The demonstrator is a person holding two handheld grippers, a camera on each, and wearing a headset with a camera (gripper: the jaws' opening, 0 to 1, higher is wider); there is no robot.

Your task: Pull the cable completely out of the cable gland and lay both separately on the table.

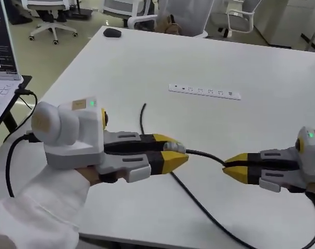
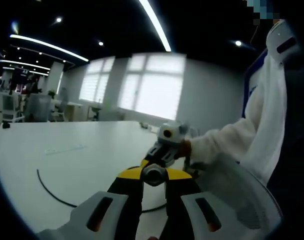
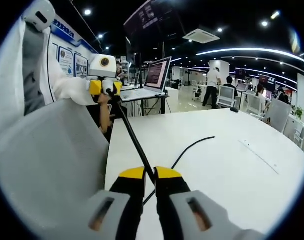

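In the head view the left tongs (image 1: pixel 184 154) enclose the gland (image 2: pixel 154 175), and its body is hidden. The cable (image 1: pixel 199 154) is cut off at the picture's bottom edge. The right tongs (image 1: pixel 226 167) are cut off rearward at the right edge.

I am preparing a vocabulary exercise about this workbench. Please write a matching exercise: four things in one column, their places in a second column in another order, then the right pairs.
Things
1. cable gland
2. cable
3. power strip
4. mouse

Places
A. near the far edge of the table
B. clamped between the jaws of the left gripper
C. flat on the table, beyond both grippers
D. pinched by the right gripper

Pairs: 1-B; 2-D; 3-C; 4-A
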